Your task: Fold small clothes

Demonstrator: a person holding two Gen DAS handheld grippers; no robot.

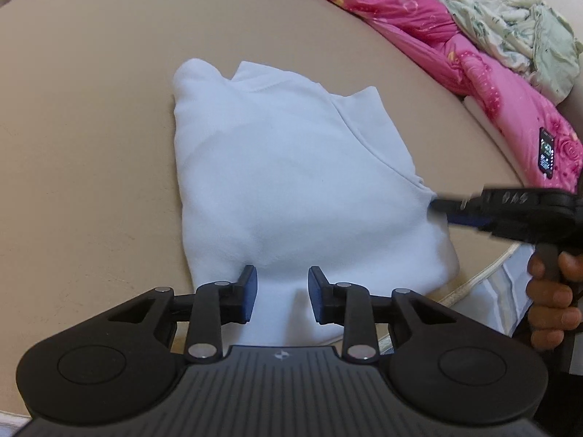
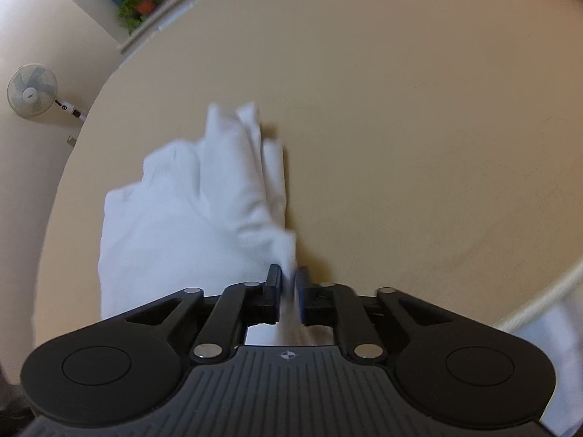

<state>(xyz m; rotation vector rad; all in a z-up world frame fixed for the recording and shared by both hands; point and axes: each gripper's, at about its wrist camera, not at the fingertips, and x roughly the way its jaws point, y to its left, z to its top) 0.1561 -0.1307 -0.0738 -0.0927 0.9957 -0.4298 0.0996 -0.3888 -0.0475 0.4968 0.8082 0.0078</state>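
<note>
A white garment [image 1: 288, 182] lies partly folded on a beige bed surface [image 1: 83, 109]. My left gripper [image 1: 282, 293] is open, its fingers over the garment's near edge, holding nothing. My right gripper [image 2: 289, 287] is shut on the garment's near right edge; the cloth [image 2: 189, 218] runs between its fingers. In the left wrist view the right gripper [image 1: 442, 205] comes in from the right and pinches that edge of the garment.
A pink floral blanket [image 1: 473, 54] and a pale green floral cloth [image 1: 517, 22] are piled at the far right. A phone [image 1: 546, 153] lies on the pink blanket. A fan [image 2: 32, 89] stands beyond the bed's left edge, with a plant [image 2: 140, 2] farther back.
</note>
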